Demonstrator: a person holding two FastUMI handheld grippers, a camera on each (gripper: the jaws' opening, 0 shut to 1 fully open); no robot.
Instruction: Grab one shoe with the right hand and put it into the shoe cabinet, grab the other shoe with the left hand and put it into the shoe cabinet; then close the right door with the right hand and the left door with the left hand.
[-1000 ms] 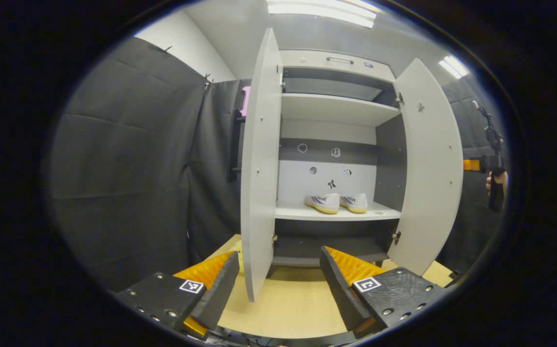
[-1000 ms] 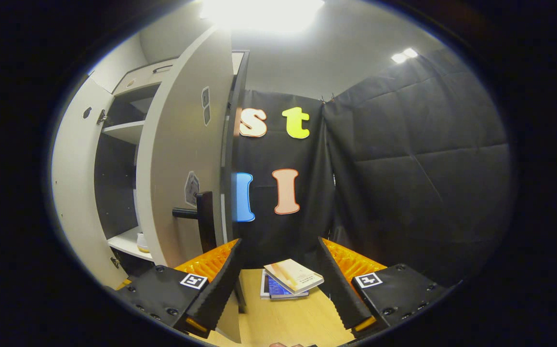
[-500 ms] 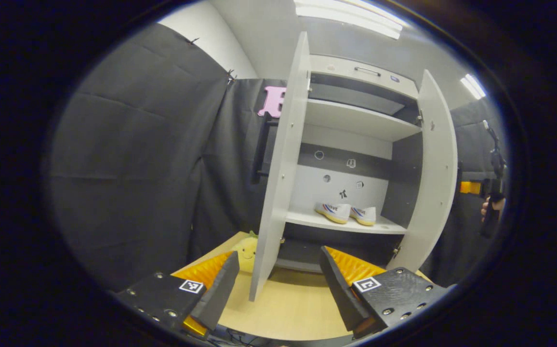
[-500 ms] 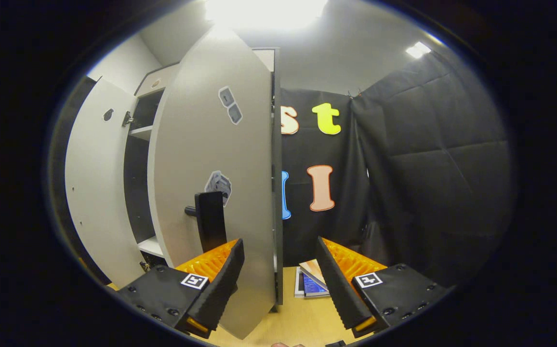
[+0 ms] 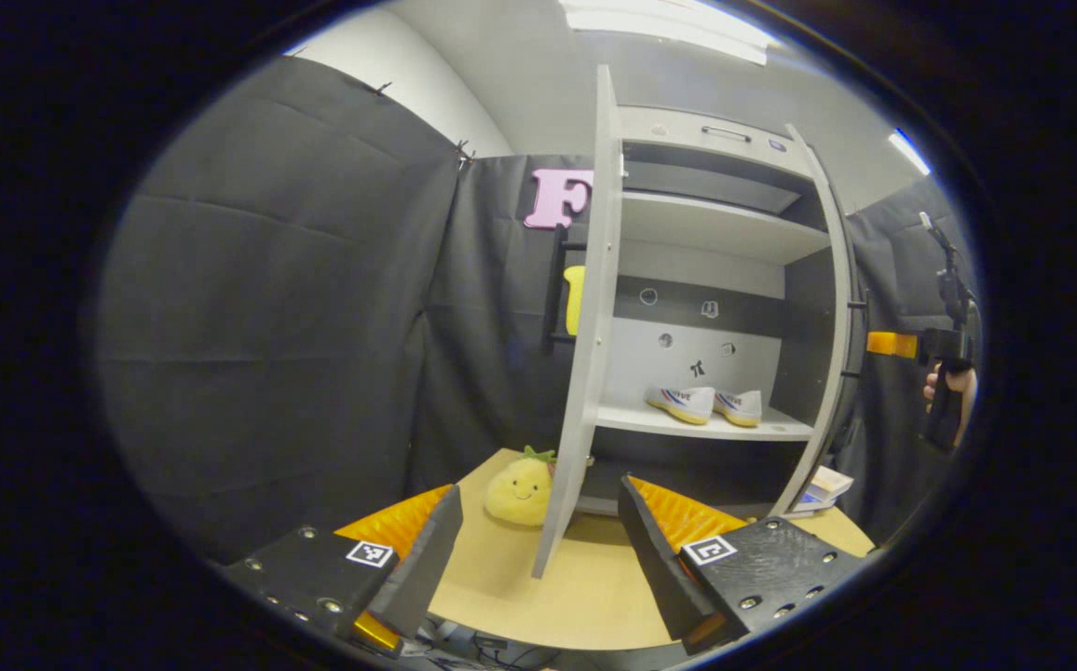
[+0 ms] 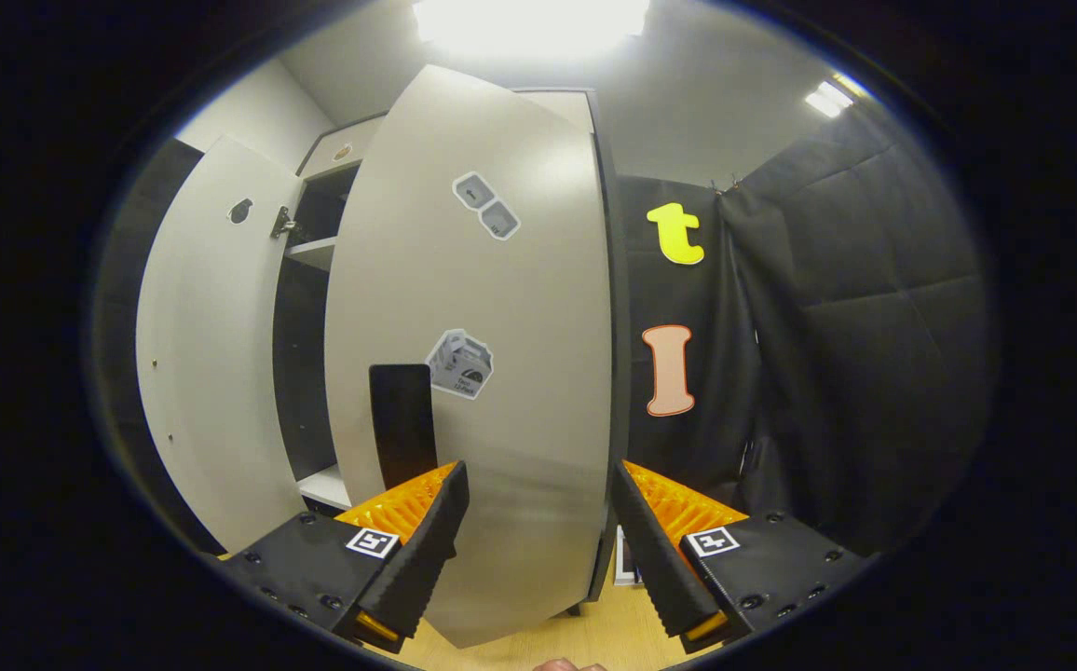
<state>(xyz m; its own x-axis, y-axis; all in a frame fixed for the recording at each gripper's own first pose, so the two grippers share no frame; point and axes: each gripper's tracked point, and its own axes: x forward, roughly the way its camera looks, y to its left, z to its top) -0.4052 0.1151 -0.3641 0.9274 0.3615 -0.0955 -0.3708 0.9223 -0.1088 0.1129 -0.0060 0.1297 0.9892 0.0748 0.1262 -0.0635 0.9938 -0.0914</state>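
Both jaws spread and holding nothing; we are closing the right door.

Our right gripper (image 6: 535, 540) faces the outer face of the right door (image 6: 492, 373), its black handle (image 6: 402, 419) just beside the left finger; whether we touch the panel we cannot tell. We judge a steady push flat on the panel, near the handle and away from the hinge, would swing it shut without catching the door edge. Our left gripper (image 5: 538, 550) waits before the left door (image 5: 585, 335), edge-on to it. The left gripper view adds what the right lacks: both shoes (image 5: 706, 405) side by side on the cabinet shelf (image 5: 702, 427), a plush toy (image 5: 520, 486) on the table (image 5: 538, 596).
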